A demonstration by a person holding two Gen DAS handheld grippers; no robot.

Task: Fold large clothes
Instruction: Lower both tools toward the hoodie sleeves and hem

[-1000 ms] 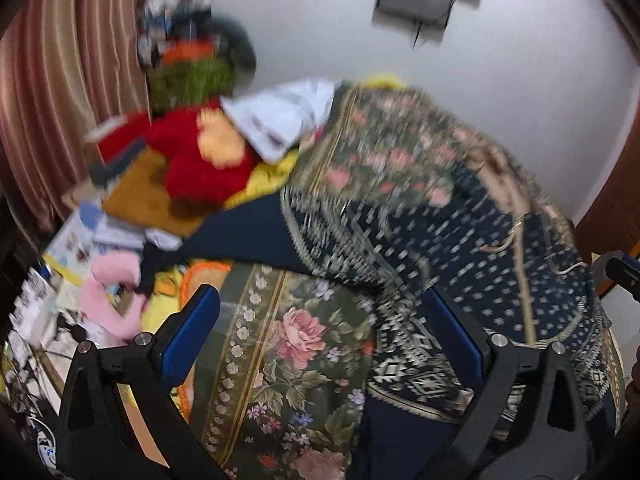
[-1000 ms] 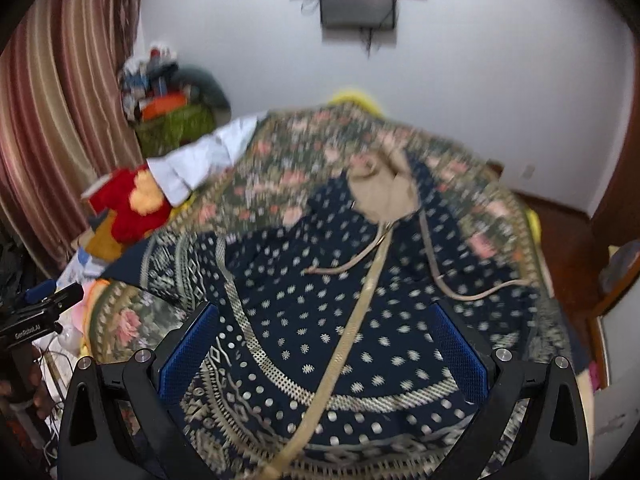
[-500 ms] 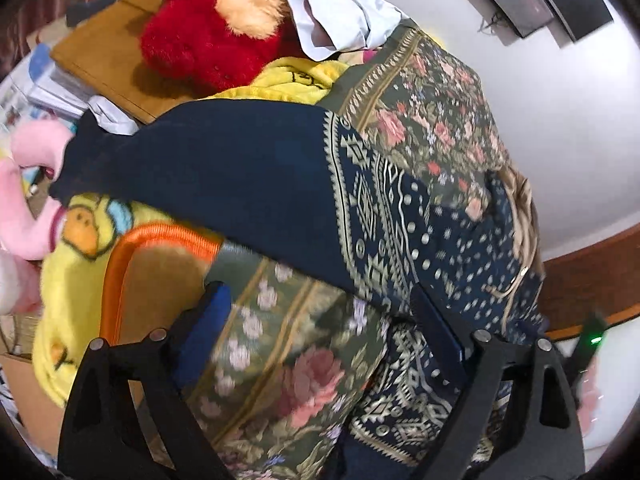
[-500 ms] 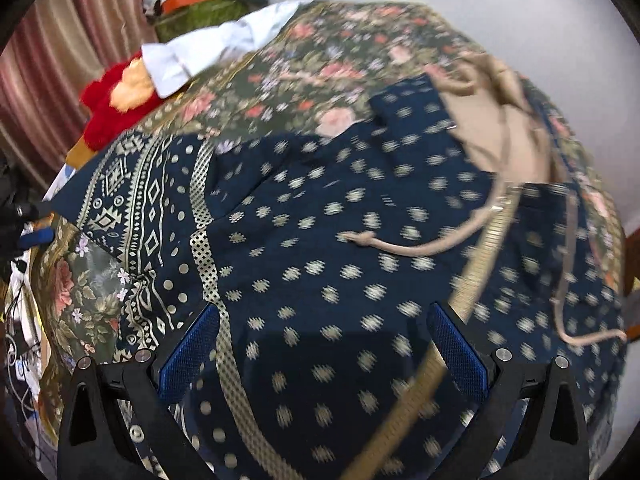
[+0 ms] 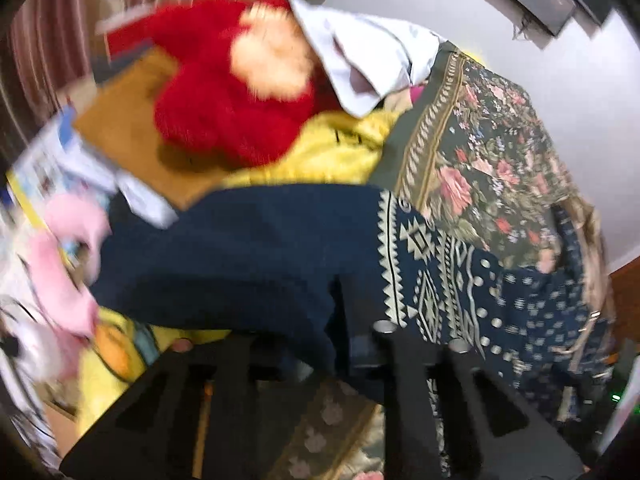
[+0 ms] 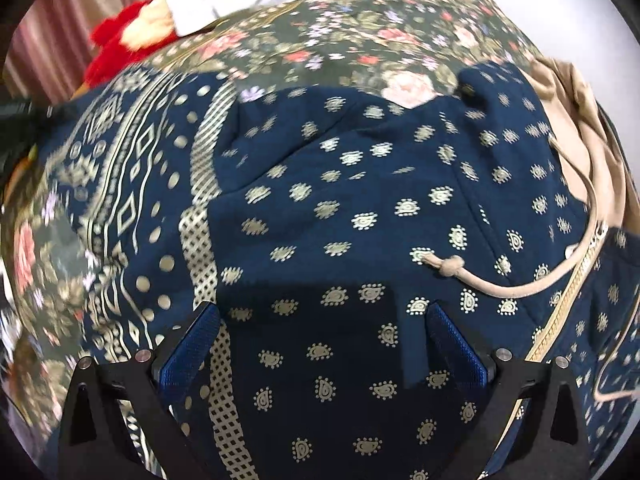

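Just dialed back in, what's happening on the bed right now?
A person with two handheld grippers is working on the navy patterned garment spread over the floral bedspread. The left gripper looks shut on the garment's plain navy sleeve end at the bed's edge, though that view is blurred. The right gripper is open, fingers just above or on the dotted middle of the garment, nothing grasped yet.

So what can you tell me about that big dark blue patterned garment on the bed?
The navy blue cloth garment is printed with small cream paisley dots, with a geometric cream border band along one side. A beige drawstring cord with a knotted end lies across it, beside a beige lining. It lies spread and rumpled over the floral bedspread. The left hand-held gripper looks shut on its plain navy edge; the right hand-held gripper hovers open above it.
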